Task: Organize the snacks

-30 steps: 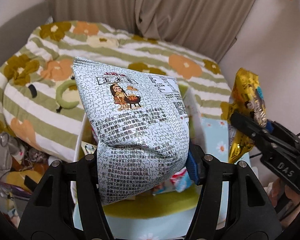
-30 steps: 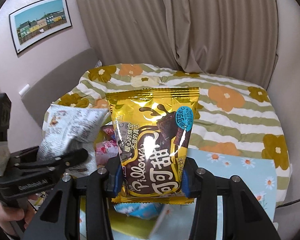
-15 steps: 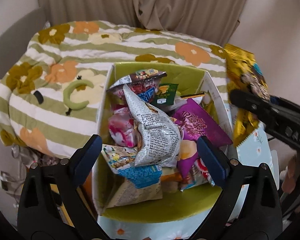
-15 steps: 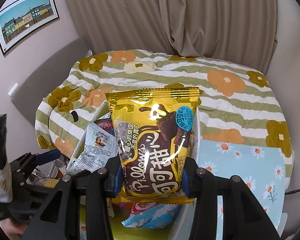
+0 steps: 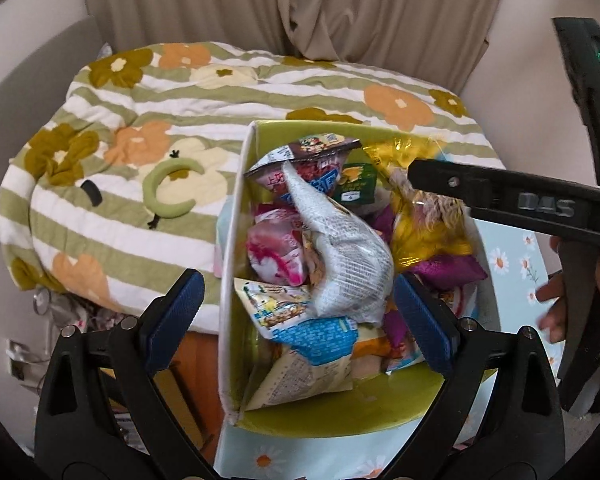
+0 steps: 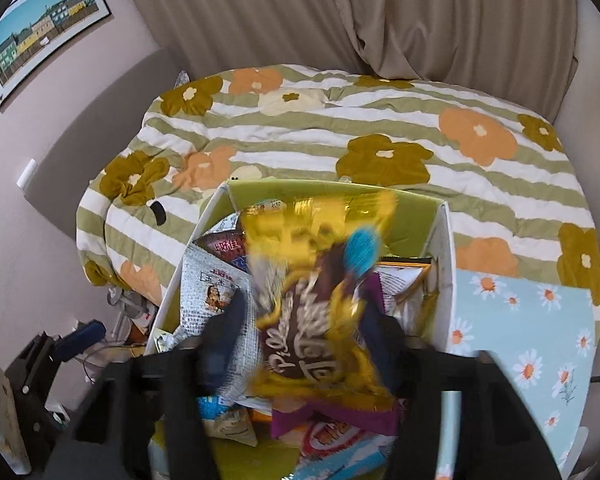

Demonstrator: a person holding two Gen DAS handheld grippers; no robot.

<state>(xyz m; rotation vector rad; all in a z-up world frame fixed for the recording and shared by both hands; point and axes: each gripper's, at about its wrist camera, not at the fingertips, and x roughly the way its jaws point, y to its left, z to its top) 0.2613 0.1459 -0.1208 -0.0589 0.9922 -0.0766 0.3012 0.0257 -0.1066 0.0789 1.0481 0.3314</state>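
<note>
Left gripper (image 5: 296, 308) jaws wide apart above the box (image 5: 230, 280), nothing between pads. White-grey packet (image 5: 348, 248) lies atop the snacks in the box. Gold packet (image 5: 424, 216) at box's right side (under the right gripper's finger (image 5: 500, 192)).

Both views are wrist fisheyes, angled steeply down over the storage box (image 5: 236, 264), close above it. Left view sits over the box's near-left corner, facing the striped floral quilt (image 5: 112, 184) and curtain (image 5: 300, 4) beyond the box. Right view hangs over the box's (image 6: 446, 280) near-right side, same heading, partly motion-blurred. Shared: box interior, quilt (image 6: 380, 120), curtain (image 6: 340, 12). Each view catches the other rig beside the box.
</note>
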